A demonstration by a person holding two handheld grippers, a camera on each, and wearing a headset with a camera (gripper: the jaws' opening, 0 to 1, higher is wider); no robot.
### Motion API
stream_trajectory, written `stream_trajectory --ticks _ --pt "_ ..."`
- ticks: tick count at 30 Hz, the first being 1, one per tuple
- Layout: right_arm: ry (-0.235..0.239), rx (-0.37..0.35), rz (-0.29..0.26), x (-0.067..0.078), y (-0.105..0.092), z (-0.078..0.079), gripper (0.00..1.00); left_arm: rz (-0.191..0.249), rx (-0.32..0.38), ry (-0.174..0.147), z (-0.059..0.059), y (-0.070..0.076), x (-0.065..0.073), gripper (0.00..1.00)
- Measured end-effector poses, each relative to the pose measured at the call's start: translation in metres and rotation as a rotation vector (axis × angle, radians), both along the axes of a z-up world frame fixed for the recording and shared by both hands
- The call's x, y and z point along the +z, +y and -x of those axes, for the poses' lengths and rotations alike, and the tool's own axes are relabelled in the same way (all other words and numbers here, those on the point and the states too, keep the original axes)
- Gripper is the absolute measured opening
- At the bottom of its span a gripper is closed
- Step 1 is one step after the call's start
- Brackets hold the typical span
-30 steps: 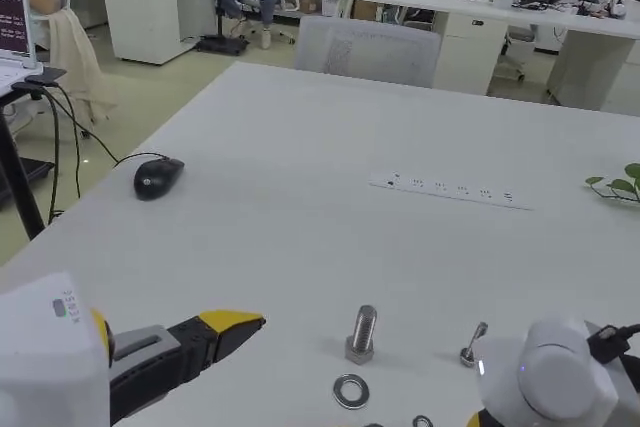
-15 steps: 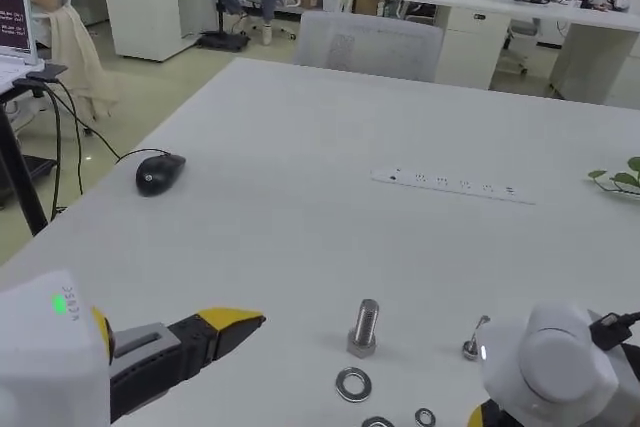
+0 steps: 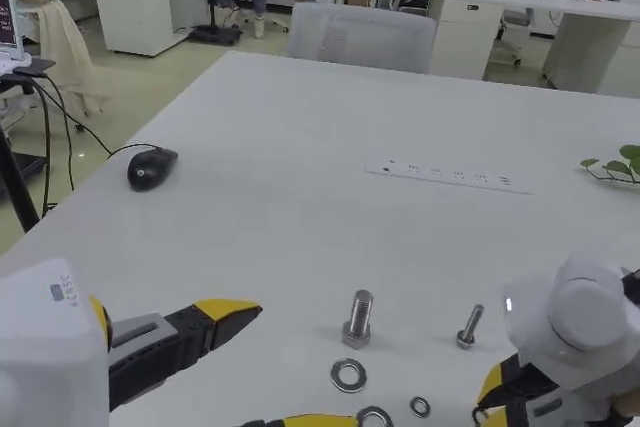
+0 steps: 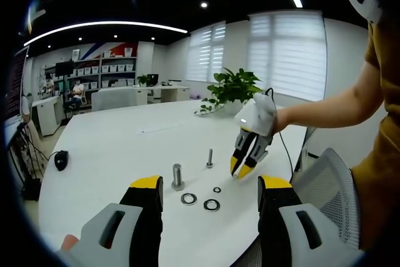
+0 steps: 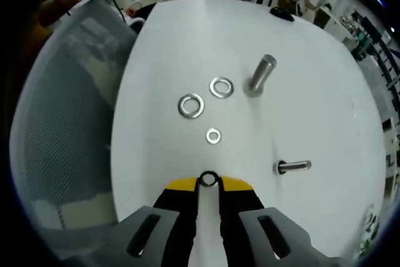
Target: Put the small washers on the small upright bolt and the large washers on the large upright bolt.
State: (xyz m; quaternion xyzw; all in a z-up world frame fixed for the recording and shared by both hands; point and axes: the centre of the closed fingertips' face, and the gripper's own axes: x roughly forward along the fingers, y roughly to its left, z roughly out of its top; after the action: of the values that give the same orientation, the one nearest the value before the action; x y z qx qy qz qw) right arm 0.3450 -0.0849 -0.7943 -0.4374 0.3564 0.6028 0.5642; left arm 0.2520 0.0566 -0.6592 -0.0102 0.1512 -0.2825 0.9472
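Observation:
The large bolt [image 3: 357, 319] stands upright on the white table [image 3: 300, 197], with the small bolt [image 3: 468, 327] upright to its right. Two large washers [image 3: 348, 375] [image 3: 374, 415] and one small washer [image 3: 420, 406] lie flat in front of them. My right gripper [image 5: 209, 183] is shut on a small washer [image 5: 209, 172], hovering short of the loose small washer [image 5: 213, 136] and the small bolt [image 5: 292, 166]. My left gripper [image 4: 212, 186] stands wide open with nothing in it, left of the large bolt [image 4: 178, 176].
A black mouse [image 3: 152, 167] lies at the far left and a white power strip [image 3: 445, 175] across the middle. Plant leaves [image 3: 620, 169] reach in at the right edge. A grey mesh chair [image 5: 69, 110] stands at the table's near edge.
The head camera has tilted down a little. My right gripper has drifted slightly right, and the left gripper's lower jaw tip has come in at the bottom edge.

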Motion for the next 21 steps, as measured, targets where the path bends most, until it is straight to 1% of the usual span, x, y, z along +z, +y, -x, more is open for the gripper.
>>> stream_trajectory --ticks 2,9,14,21 --pt "-0.004 -0.005 0.0 0.003 -0.003 -0.003 0.12 0.0 0.002 0.0 -0.001 0.0 0.0 0.61" --pt "-0.042 -0.027 0.003 0.019 -0.011 -0.023 0.12 -0.002 0.001 0.006 -0.003 0.002 -0.002 0.6" --pt "-0.065 -0.038 0.009 0.027 -0.014 -0.037 0.12 -0.002 0.003 0.008 -0.005 0.002 -0.002 0.6" --pt "-0.084 -0.034 0.014 0.034 -0.01 -0.049 0.12 0.004 0.013 0.01 -0.006 0.004 -0.003 0.61"
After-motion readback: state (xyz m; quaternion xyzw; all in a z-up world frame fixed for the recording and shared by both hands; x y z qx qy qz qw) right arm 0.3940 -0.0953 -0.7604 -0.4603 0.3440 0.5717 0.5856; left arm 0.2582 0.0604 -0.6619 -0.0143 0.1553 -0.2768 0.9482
